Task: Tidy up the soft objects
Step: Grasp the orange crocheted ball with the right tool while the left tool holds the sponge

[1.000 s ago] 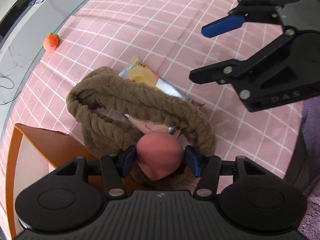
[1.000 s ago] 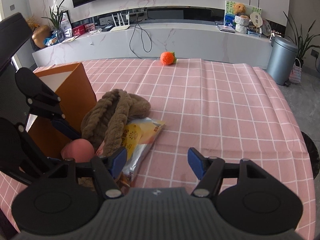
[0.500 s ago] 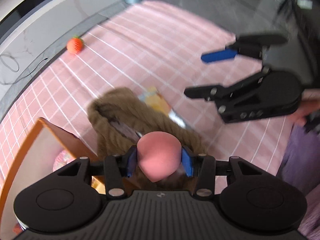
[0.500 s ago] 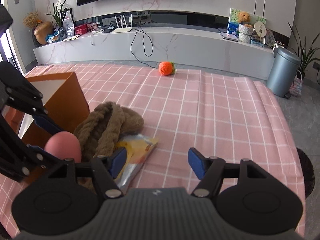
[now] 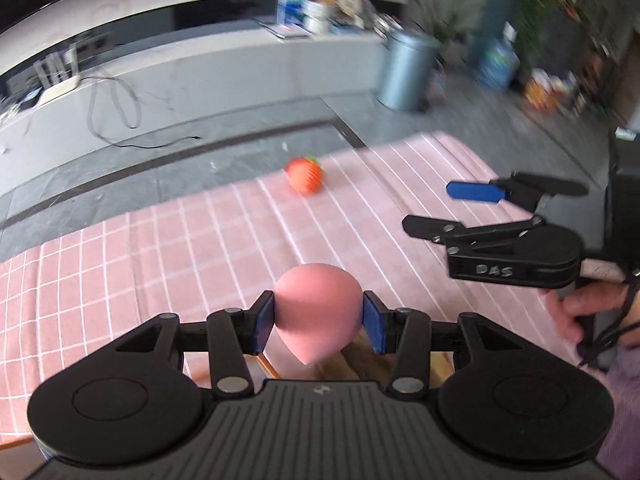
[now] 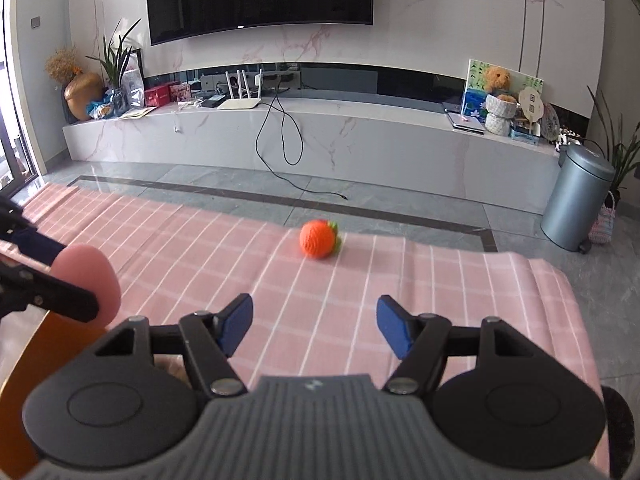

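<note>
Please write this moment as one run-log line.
left gripper: shut on pink teardrop foam sponge | right gripper: open, empty | orange knitted ball: on pink checked cloth

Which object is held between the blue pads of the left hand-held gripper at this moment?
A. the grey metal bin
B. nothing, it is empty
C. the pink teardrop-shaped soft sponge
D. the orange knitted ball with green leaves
C: the left hand-held gripper has its blue pads pressed on both sides of the pink teardrop-shaped soft sponge, while the orange knitted ball lies far off on the pink checked cloth.

Table under pink checked cloth [image 6: 360, 280], orange knitted ball [image 6: 318, 239] near far edge
</note>
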### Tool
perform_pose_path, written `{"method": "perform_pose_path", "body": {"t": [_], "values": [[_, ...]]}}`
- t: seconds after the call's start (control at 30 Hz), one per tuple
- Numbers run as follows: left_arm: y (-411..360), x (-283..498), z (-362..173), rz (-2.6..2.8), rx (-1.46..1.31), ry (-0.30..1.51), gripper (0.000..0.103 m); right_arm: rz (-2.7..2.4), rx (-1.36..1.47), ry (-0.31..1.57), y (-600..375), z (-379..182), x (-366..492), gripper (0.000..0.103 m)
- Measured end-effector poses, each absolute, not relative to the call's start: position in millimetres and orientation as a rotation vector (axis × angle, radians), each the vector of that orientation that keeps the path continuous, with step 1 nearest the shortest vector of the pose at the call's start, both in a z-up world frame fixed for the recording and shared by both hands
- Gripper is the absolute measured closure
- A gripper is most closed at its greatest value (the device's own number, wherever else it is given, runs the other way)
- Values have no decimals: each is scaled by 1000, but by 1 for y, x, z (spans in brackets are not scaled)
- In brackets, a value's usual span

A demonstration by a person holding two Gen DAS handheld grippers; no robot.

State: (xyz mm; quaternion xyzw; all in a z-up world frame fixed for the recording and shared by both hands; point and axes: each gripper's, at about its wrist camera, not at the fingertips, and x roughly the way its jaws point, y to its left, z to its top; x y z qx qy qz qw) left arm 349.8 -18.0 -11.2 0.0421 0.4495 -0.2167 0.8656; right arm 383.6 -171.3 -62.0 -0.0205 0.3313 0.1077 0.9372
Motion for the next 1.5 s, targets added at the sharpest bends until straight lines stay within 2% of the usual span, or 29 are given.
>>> {"method": "perform_pose_path", "body": {"t": [0.23, 0.47, 0.53, 0.67, 0.8, 0.87, 0.93, 1.23, 1.5], "values": [[2, 398, -29, -382, -4, 909, 50, 236, -61, 676, -152, -97, 473, 35], [22, 405, -41, -365, -34, 906, 50, 243, -28, 731, -145, -134, 533, 35], [26, 406, -44, -357, -41, 906, 50, 248, -42, 740, -141, -140, 541, 38], [31, 408, -50, -353, -66, 909, 50, 238, -74, 757, -135, -149, 547, 56], [34, 406, -50, -343, -92, 900, 50, 240, -95, 746, -133, -149, 544, 60], [37, 402, -46, -339, -112, 888, 50, 246, -109, 749, -131, -146, 539, 61], [41, 396, -40, -336, -147, 870, 50, 258, -127, 738, -129, -138, 529, 67], [57, 318, -2, -320, -238, 762, 50, 361, -141, 646, -117, -60, 413, 67], [75, 245, 28, -301, -276, 736, 50, 468, -26, 590, -101, 6, 290, 67]]}}
